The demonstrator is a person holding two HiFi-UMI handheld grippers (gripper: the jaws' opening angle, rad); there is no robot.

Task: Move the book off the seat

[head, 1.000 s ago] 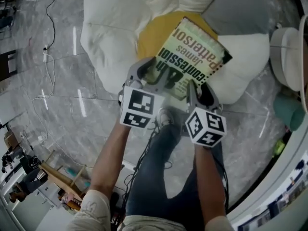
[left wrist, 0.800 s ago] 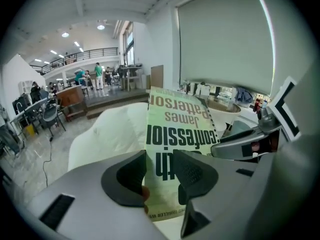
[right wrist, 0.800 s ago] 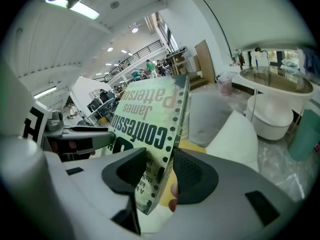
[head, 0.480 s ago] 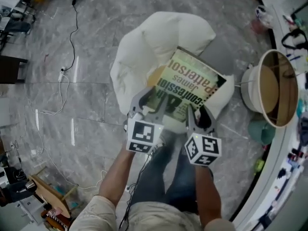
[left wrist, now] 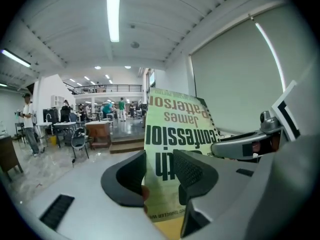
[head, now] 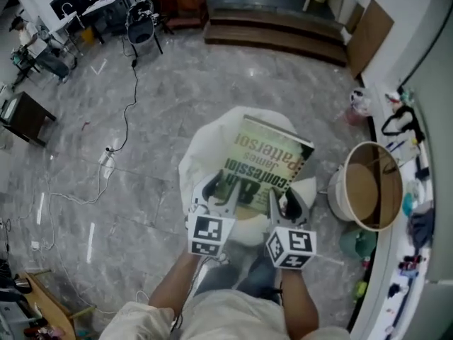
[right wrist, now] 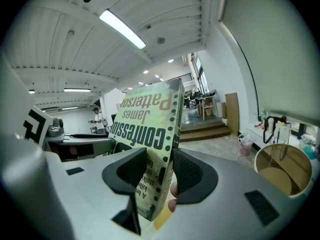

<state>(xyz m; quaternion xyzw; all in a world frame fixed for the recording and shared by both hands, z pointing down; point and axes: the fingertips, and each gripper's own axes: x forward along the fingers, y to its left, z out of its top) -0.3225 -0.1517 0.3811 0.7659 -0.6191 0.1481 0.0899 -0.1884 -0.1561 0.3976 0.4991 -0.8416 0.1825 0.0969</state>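
White cushioned seat (head: 200, 163) partly hidden behind green paperback book (head: 267, 163). Left tool (head: 221, 191) and right tool (head: 284, 204) both clamp book's lower edge. Round tan bin (head: 364, 186): contents unclear.

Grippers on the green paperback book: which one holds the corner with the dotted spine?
The right gripper: its jaws pinch the green paperback book at its dotted spine; the left gripper clamps the same near edge farther left.

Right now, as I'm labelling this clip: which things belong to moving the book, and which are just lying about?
In the job: book, white seat, left gripper, right gripper, both clamped on the book.
Lying about: round tub, pink bag, office chair.
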